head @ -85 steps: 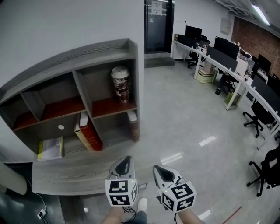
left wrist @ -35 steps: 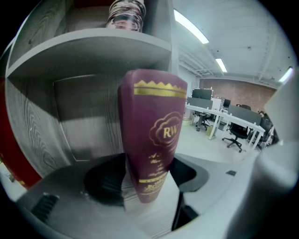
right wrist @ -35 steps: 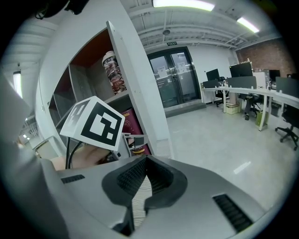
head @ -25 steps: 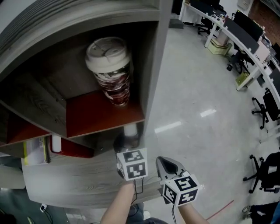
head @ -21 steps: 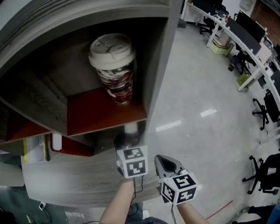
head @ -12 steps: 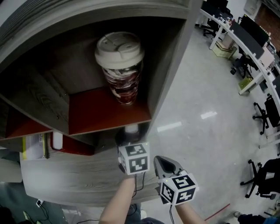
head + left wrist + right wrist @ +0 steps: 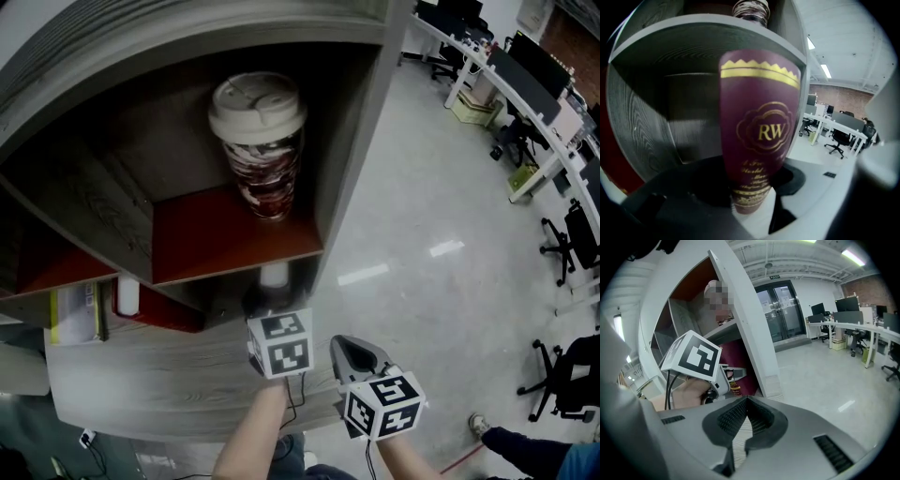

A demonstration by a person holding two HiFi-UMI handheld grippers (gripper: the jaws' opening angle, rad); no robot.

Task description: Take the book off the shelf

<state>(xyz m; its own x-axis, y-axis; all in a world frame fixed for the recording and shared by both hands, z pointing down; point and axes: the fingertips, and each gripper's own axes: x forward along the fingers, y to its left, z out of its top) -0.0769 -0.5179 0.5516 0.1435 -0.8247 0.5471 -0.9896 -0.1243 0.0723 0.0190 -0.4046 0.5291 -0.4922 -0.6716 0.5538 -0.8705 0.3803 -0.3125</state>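
Head view: a grey wood-grain shelf unit (image 7: 349, 141) with red-brown boards stands on a grey wood-grain counter (image 7: 141, 389). A paper cup with a white lid and a red pattern (image 7: 258, 141) stands upright in the upper right compartment. In the compartment below it only the pale top edge of the maroon hardback book (image 7: 274, 275) shows, against the unit's right wall. The left gripper (image 7: 267, 303) reaches into that compartment at the book. The right gripper (image 7: 349, 347) hangs just beside it, over the counter's front edge.

Left gripper view: the maroon book (image 7: 759, 136), with gold trim and a gold "RW" emblem, stands upright with its spine between the jaws of the left gripper (image 7: 752, 199). The jaws have just been closing on it. A pale sliver shows between the spine and the jaw at right, so they flank it without clamping. The cup's base (image 7: 751, 8) shows on the board above.

Right gripper view: the right gripper (image 7: 747, 402) has its ribbed tips together with nothing between them. Ahead, the left gripper (image 7: 729, 376) points at the maroon book (image 7: 746, 369) inside the shelf unit (image 7: 745, 324).
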